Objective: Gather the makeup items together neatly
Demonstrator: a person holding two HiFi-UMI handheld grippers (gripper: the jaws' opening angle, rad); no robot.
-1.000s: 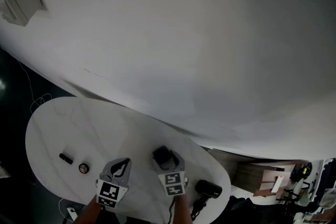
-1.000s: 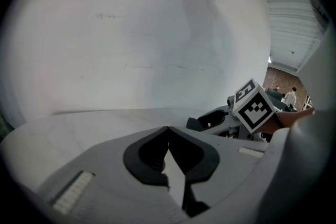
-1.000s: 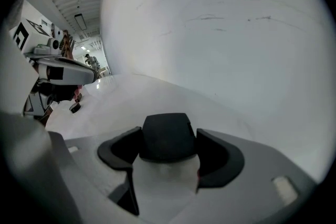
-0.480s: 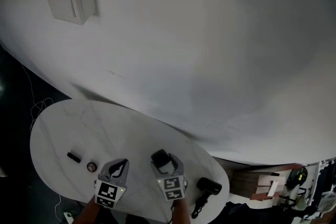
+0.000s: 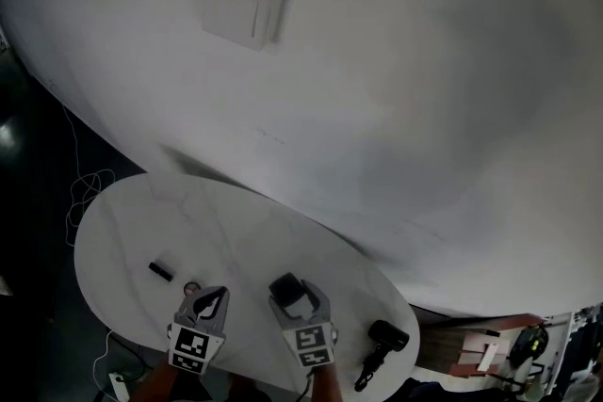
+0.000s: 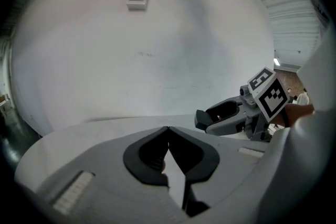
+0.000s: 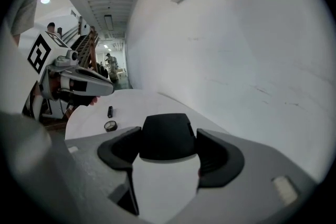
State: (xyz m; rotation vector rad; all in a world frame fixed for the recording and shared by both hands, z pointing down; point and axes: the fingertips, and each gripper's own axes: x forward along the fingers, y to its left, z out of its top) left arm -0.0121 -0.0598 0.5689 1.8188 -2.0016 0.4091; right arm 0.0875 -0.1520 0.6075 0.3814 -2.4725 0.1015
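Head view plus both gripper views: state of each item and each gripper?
left gripper: shut, nothing between the jaws.
right gripper: shut on the black case.
black case: clamped between the right jaws.
black tube: lying on its side on the table.
small round item: flat on the table, apart from the tube.
black corded device: lying at the table's right end, untouched.

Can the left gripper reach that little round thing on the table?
Probably yes. The little round thing lies close beside the left gripper, nothing stands between them, and its jaws are shut and empty.
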